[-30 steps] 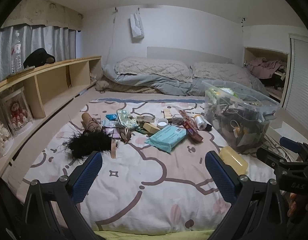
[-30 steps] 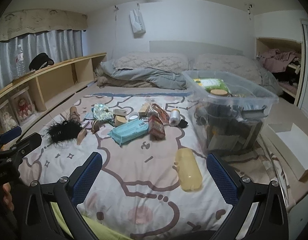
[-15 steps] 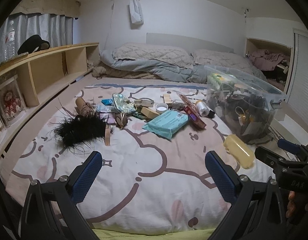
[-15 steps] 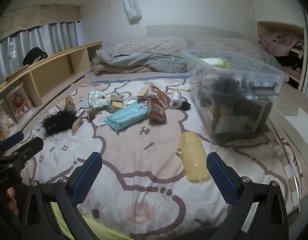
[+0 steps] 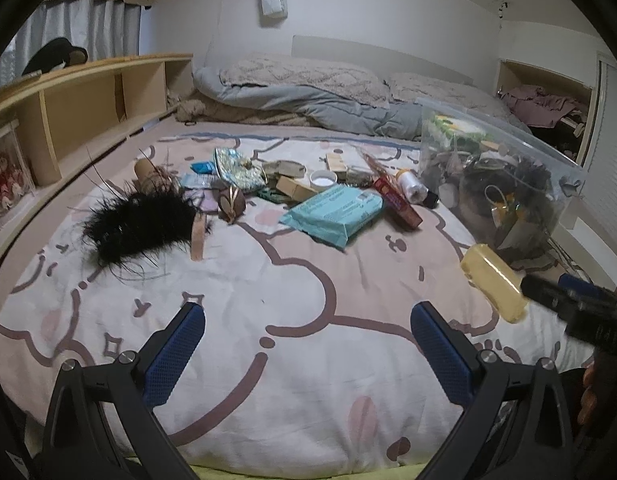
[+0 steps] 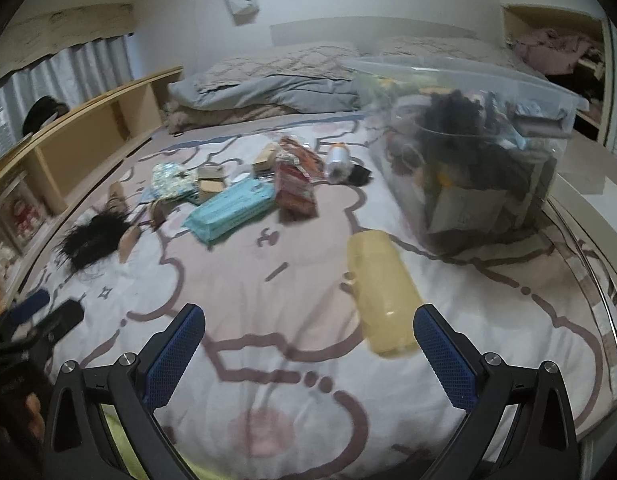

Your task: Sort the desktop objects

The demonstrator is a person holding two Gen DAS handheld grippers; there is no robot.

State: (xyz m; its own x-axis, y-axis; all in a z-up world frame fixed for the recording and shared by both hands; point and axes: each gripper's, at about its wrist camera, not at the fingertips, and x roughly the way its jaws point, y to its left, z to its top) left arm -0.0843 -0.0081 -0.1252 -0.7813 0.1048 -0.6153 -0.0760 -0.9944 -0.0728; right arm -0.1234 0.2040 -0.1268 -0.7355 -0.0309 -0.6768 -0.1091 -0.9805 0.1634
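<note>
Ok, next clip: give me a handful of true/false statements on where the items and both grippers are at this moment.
1. The left gripper is open and holds nothing. True.
2. The right gripper is shut on the yellow container. False: it is open, and the container lies on the bedspread.
3. The clear plastic bin already has items in it. True.
4. The teal wipes pack is inside the bin. False: it lies on the bedspread among the loose items.
5. The black feathery item is on the bedspread. True.
</note>
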